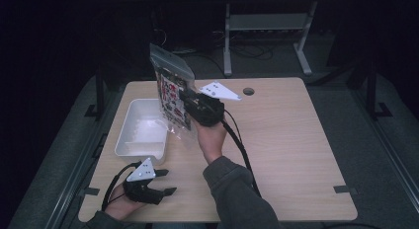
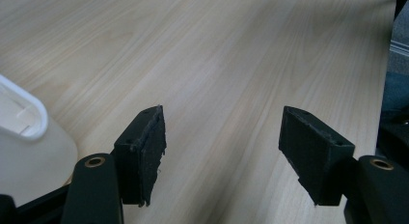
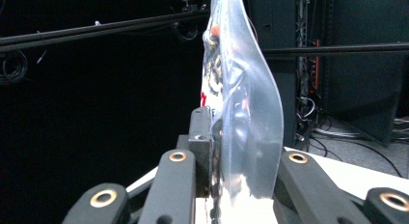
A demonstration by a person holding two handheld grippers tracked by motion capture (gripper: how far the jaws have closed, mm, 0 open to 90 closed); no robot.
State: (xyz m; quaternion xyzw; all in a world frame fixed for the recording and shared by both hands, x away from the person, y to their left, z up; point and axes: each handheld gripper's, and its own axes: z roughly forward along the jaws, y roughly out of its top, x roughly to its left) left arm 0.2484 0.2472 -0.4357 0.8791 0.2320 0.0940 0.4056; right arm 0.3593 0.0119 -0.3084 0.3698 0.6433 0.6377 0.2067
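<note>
**A:** Where was the clear plastic bag (image 1: 172, 88) at that moment?

**B:** It was up off the worktop (image 1: 286, 140), held upright above the near right corner of the white tub (image 1: 143, 128). The bag's lower edge hung just over the tub's right rim. It carried printed contents in red, black and white.

**A:** What had hold of it?

**B:** The right gripper (image 1: 190, 101). Its jaws were clenched on the bag's right edge, reaching in from the side away from the tub. In the right gripper view the bag (image 3: 241, 108) rose straight up between the two pads, pinched thin, with the film bulging to one side.

**A:** And the other one?

**B:** The left gripper (image 1: 165, 182) sat low near the front edge of the worktop, just in front of the tub's near end, held in the person's hand (image 1: 121, 202). Its jaws stood released, well apart, with nothing between them. In the left gripper view bare wood (image 2: 226, 69) lay between the pads, and the tub's rounded corner (image 2: 29, 132) showed just beside one jaw.
</note>
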